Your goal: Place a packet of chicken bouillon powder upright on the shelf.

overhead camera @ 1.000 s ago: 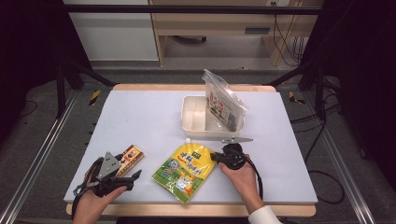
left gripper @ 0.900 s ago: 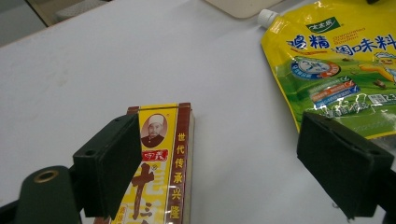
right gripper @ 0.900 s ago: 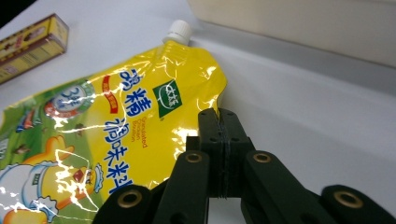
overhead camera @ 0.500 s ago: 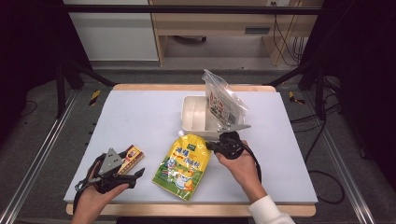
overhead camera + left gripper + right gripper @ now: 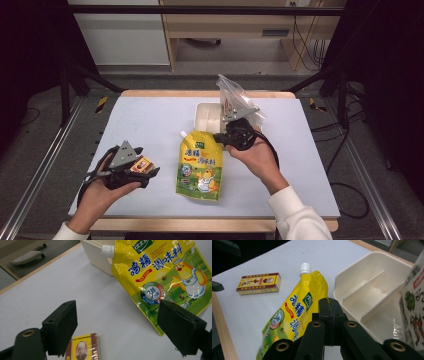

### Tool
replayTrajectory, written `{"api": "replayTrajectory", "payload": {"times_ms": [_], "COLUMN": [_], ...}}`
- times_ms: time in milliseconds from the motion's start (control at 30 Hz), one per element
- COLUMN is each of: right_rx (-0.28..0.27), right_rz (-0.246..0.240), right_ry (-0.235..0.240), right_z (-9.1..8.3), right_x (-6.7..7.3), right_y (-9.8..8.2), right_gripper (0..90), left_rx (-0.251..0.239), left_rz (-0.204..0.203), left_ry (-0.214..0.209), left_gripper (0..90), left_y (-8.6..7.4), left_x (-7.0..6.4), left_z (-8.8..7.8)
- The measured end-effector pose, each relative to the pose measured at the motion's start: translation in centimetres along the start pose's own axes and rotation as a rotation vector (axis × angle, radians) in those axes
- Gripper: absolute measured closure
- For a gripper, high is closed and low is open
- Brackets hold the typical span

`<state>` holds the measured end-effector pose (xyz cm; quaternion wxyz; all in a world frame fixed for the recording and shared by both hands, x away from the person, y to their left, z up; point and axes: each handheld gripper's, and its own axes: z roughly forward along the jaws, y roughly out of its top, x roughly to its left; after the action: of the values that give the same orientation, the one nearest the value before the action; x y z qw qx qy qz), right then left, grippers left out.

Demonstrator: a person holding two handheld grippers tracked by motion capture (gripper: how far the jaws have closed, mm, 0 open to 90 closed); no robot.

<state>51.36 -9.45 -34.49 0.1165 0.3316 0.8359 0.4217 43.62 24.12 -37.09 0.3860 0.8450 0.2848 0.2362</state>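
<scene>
Pouch lifted by its top edge and carried toward the tray

Pouch (image 5: pixel 199 165), the yellow seasoning one with the white spout, has moved since a second ago: it lay flatter near the front edge of the counter (image 5: pixel 150 120), and now its top end is raised and shifted toward the back, spout close to the cream tray (image 5: pixel 205 116). My right hand-held gripper (image 5: pixel 223 138) is clamped on the pouch's upper right edge; in the right gripper view its jaws stand pressed together with the yellow film pinched between them. The lower end looks to rest on the counter yet, though I cannot tell for sure.

My left hand-held gripper (image 5: pixel 125 325) is spread wide and holds nothing, hovering near the front left corner over the small box (image 5: pixel 83 347) with the portrait label, much as it was before.

A clear bag (image 5: pixel 235 100) already stands in the tray's right part. I judge the pouch is on its way into the tray, and the free left compartment seems the likely place.
</scene>
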Motion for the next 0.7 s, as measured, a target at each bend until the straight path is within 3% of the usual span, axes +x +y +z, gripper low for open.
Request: {"api": "replayTrajectory", "payload": {"times_ms": [233, 433, 700], "right_rx": [0.012, 0.021, 0.026], "right_rz": [-0.097, -0.196, -0.257], "right_ry": [0.016, 0.009, 0.015], "right_z": [-0.6, -1.1, -1.4], "right_x": [1.2, 2.6, 3.9], "right_y": [2.4, 4.1, 5.6], "right_gripper": [90.0, 90.0, 90.0], "left_rx": [0.01, 0.029, 0.015], "left_rz": [0.03, 0.097, 0.092], "left_ry": [-0.013, -0.014, -0.021], "left_gripper": [17.3, 19.8, 23.2], "left_y": [1.9, 3.4, 4.3], "left_x": [0.6, 1.0, 1.7], "left_z": [-0.2, -0.6, -1.1]}}
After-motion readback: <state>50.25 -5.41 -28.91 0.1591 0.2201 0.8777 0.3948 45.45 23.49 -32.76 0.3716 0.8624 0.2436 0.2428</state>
